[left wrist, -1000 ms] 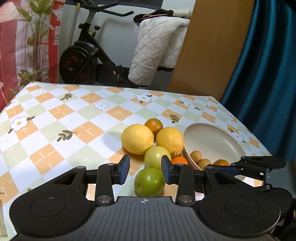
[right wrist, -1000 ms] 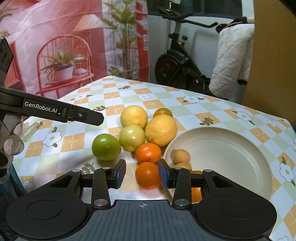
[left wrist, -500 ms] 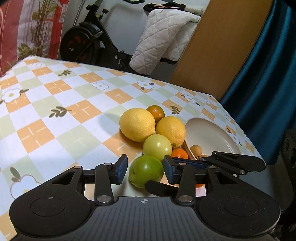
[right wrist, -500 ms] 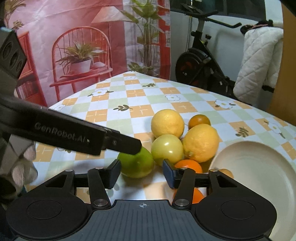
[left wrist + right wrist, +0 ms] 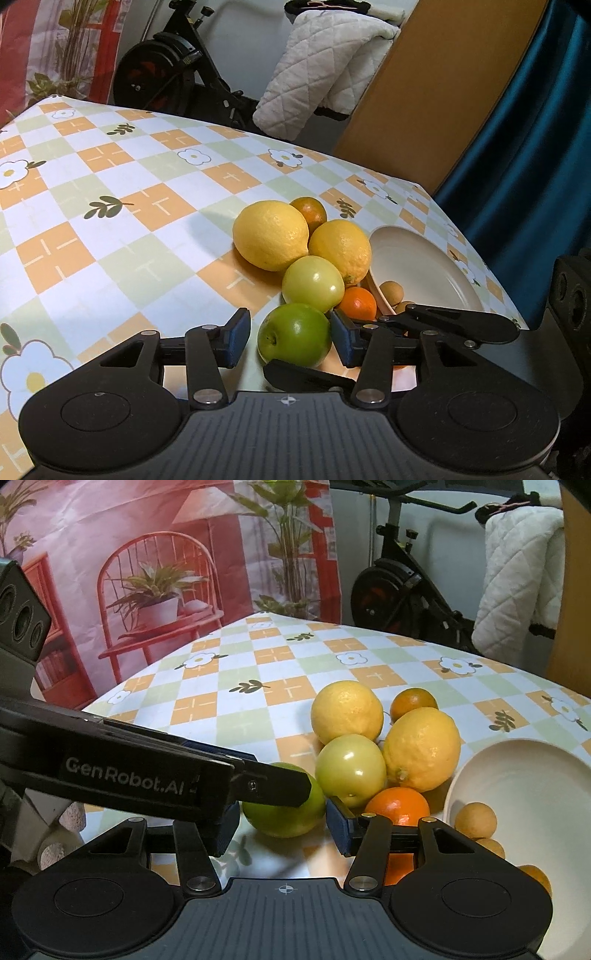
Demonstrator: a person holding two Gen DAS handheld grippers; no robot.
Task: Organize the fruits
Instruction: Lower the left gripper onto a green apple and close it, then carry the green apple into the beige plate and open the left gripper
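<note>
Left tool (image 5: pixel 290 334) opening — jaws around green apple (image 5: pixel 294 339) — beside right tool (image 5: pixel 281 823)

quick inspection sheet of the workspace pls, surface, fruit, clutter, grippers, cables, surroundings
surface: checked floral tablecloth
job's things: dark green apple, pale green apple, two yellow lemons, oranges clustered beside cream round plate holding small tan fruits
clutter: nothing seen
grippers: left gripper opening, dark green apple between jaws, pads apart from it; right gripper open beside it
cables: nothing seen
surroundings: black exercise bike, white quilted cloth, teal curtain
</note>
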